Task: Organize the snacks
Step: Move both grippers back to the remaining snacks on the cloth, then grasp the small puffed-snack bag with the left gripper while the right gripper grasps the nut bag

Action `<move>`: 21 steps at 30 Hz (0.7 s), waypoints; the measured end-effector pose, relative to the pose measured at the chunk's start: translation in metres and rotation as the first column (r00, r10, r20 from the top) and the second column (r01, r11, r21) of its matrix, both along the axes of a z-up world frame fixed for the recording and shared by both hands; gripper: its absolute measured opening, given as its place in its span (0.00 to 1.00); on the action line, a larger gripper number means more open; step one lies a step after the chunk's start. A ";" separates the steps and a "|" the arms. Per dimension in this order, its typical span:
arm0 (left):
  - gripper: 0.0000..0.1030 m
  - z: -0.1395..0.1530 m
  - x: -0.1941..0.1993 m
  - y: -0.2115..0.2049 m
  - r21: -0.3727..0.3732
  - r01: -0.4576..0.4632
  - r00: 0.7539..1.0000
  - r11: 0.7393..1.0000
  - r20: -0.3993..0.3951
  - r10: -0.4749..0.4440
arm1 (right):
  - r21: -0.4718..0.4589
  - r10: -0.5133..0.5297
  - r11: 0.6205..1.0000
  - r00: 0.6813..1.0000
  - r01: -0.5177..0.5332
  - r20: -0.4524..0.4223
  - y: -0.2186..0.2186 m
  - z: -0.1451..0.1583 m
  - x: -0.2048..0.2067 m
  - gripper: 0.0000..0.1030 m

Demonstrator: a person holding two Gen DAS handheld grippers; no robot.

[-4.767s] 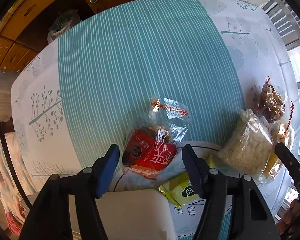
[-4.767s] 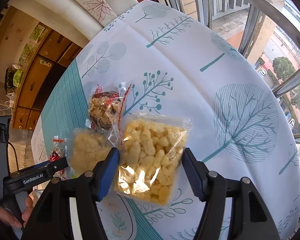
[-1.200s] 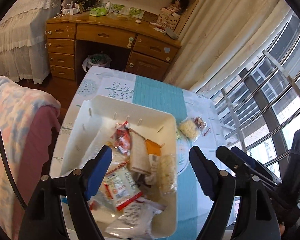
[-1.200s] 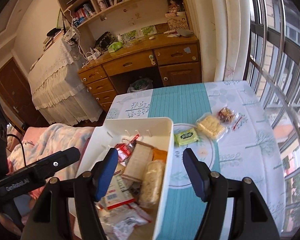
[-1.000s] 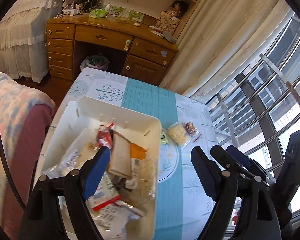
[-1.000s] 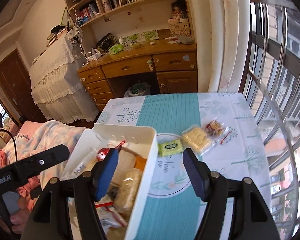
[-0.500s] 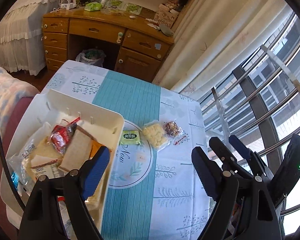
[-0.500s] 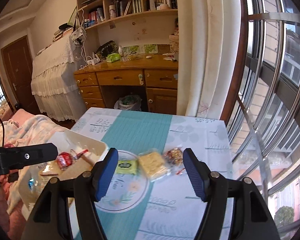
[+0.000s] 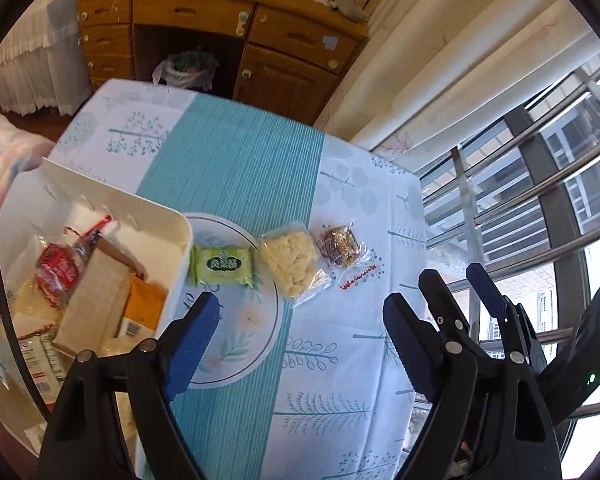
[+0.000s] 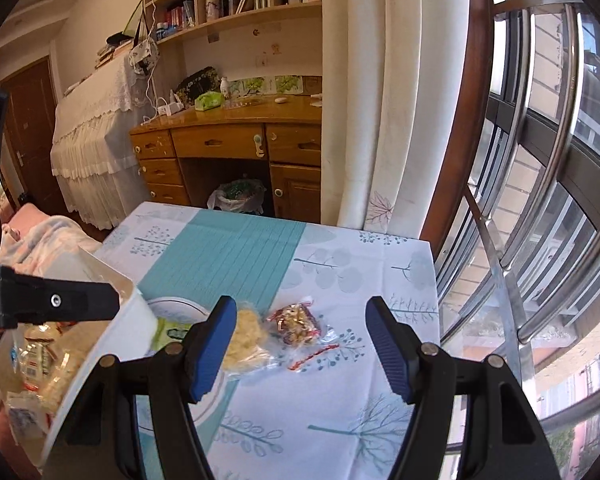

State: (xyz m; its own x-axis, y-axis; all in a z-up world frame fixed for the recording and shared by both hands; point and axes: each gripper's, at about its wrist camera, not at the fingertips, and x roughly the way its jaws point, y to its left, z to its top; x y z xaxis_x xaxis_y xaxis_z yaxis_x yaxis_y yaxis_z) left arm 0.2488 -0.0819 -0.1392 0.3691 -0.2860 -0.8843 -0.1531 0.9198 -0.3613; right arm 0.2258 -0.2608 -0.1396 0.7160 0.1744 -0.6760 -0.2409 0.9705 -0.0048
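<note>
We've got both grippers up over the table [image 9: 340,360] w/ nothing in them. Left gripper [image 9: 300,340]: jaws spread wide, only tablecloth showing thru the gap. Right gripper [image 10: 300,344]: jaws apart too, empty.

Three snacks lie on the cloth in a row. From the left gripper, all three sit ahead of the fingertips: green packet [image 9: 223,266] just beyond its left finger, pale-yellow crisp bag [image 9: 292,262] ahead betw. the fingers, and the mixed-nut bag [image 9: 340,245] beside that, toward the right finger's side. Green packet and yellow bag are near each other but apart; yellow and nut bags are touching or nearly so, can't tell which.

From the right gripper, the nut bag [image 10: 296,325] sits betw. the two fingers, a bit ahead, closer to the left one. Yellow bag [image 10: 248,340] is partly hidden behind that left finger; green packet [image 10: 172,332] is further left again.

White bin [image 9: 172,240] is off to the left gripper's left side, by the green packet, w/ several packets piled in: a red one [image 9: 56,272], a long tan one [image 9: 92,312], an orange one [image 9: 144,308]. Right gripper sees the bin's wall [image 10: 100,344] at its left.
</note>
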 end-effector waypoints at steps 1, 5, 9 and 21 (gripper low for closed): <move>0.81 -0.006 0.005 -0.004 -0.009 -0.004 1.000 1.000 -0.019 0.004 | -0.007 0.008 1.000 1.000 -0.008 0.000 -0.001 -0.004 0.002 0.66; 0.81 -0.030 0.022 -0.016 -0.022 -0.041 0.994 0.999 -0.101 0.038 | -0.062 0.047 0.997 0.999 -0.047 -0.008 -0.002 -0.026 0.012 0.66; 0.81 -0.056 0.038 -0.023 -0.035 -0.084 0.980 0.996 -0.183 0.076 | -0.099 0.077 0.992 0.997 -0.079 -0.020 0.000 -0.048 0.018 0.66; 0.81 -0.118 0.080 -0.024 0.067 -0.180 0.916 0.981 -0.353 0.192 | -0.126 0.198 0.971 0.979 -0.202 -0.041 0.011 -0.103 0.038 0.65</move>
State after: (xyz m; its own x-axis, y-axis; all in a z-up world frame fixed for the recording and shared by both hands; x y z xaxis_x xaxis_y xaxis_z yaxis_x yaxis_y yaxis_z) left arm 0.3283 -0.1063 -0.2576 0.0715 -0.2118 -0.9747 -0.4359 0.8723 -0.2216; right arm 0.2637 -0.2498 -0.2425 0.6561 0.2227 -0.7211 -0.4320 0.8943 -0.1168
